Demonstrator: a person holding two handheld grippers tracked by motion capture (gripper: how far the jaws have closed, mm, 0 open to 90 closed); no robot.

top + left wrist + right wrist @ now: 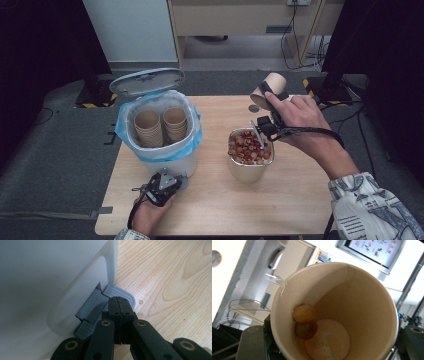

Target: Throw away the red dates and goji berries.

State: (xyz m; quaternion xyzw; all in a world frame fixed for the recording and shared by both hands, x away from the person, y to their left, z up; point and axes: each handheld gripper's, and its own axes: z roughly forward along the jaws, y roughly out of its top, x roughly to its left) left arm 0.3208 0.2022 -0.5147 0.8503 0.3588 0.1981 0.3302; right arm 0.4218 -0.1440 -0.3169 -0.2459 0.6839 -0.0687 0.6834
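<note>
Nearest the counter's [295, 200] front edge, the left tool [161, 187] sits with jaws pressed together on nothing, tips down on the grey pedal [120, 293] at the foot of the white bin [170, 162]. That bin stands toward the counter's left edge, lid [147, 81] raised, with a blue bag lining [192, 140] it and two stacks of paper cups [161, 126] inside. Right of the bin sits a metal bowl [247, 170] heaped with reddish scraps [247, 147]. Above the counter's back edge, the right tool [267, 100] clamps the wall of a tilted paper cup [362, 302], and two small brown balls [305, 321] cling inside it.
</note>
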